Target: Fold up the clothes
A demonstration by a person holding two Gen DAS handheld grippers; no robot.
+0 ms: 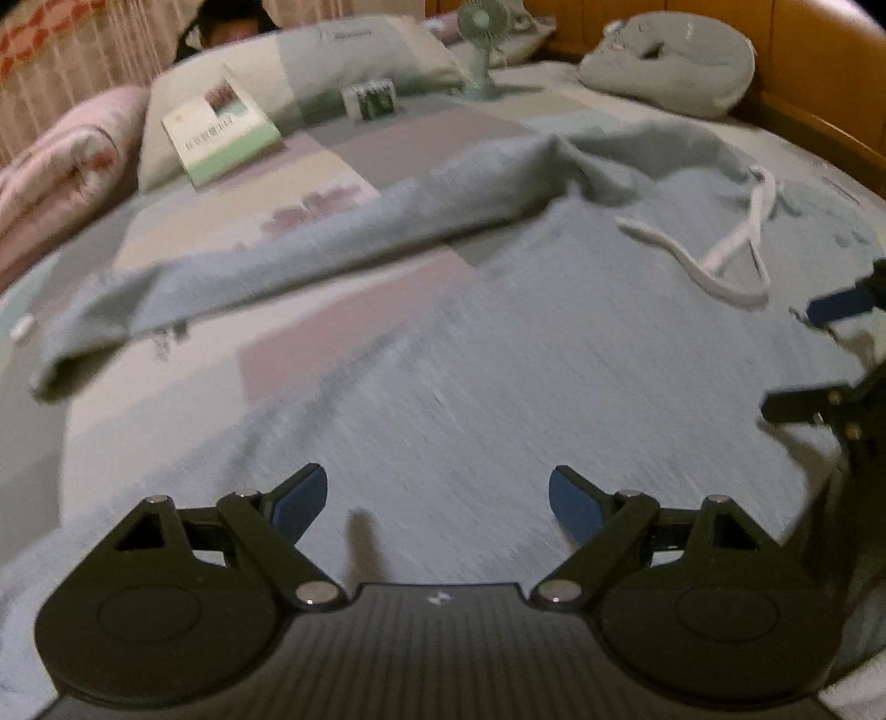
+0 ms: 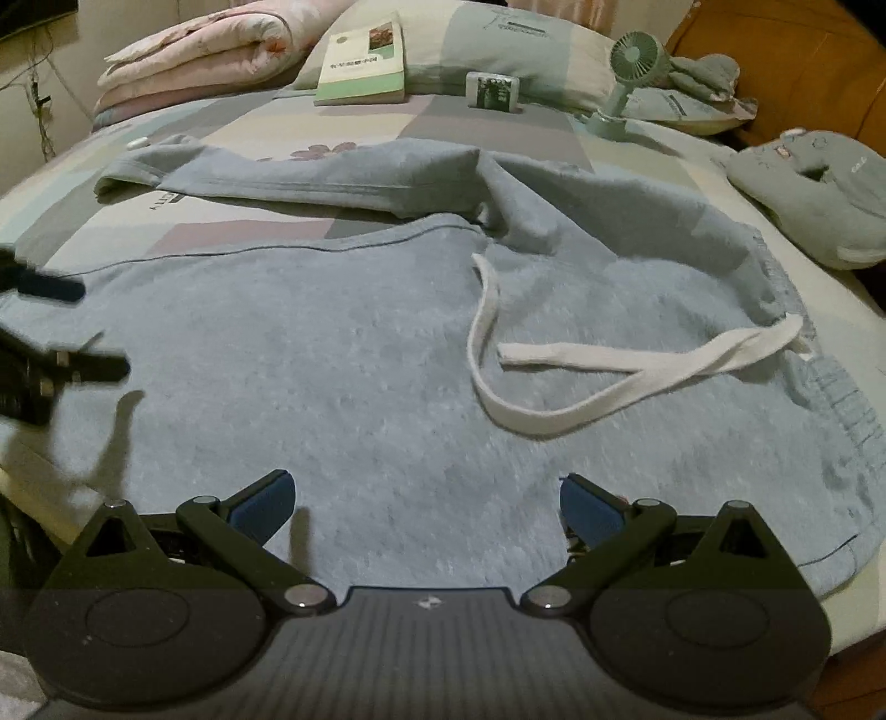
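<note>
We are in a home bedroom, where we see a bed under a patchwork sheet with a pillow, a rolled pink quilt, a book, a small desk fan, a wooden headboard and curtains behind.

Dim indoor light; left view motion-blurred; right sharper; fisheye bending at edges.

My sweatpants lie spread on the bed before me, drawstring on top; behind them a book leans on a pillow, a fan to its right
</note>
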